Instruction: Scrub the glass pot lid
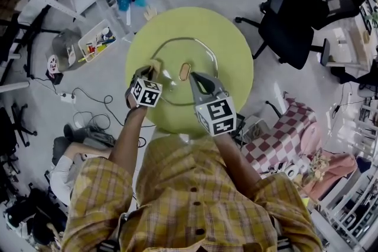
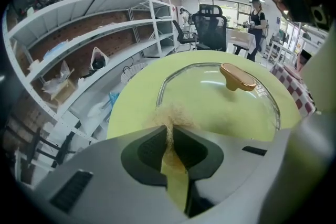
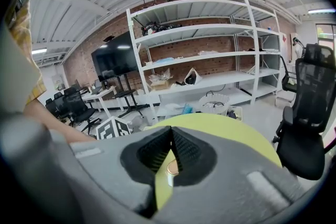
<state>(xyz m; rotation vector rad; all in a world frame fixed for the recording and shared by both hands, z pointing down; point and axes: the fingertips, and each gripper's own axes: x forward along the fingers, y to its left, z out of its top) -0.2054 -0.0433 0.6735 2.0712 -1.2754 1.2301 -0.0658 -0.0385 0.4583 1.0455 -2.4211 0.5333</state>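
The left gripper (image 2: 170,131) is clamping a fibrous scrubber (image 2: 173,114) at 9 o'clock of the glass pot lid (image 2: 210,97), while the right gripper (image 3: 170,136), jaws together and empty, is probably leaving it free to skid.

Both bare forearms reach forward over the glass lid (image 1: 196,56), the left gripper (image 1: 152,71) at its left rim with jaws clamped on a tan fibrous scrubber (image 2: 171,114), and the right gripper (image 1: 193,77) above its near right part, jaws pressed together on nothing.
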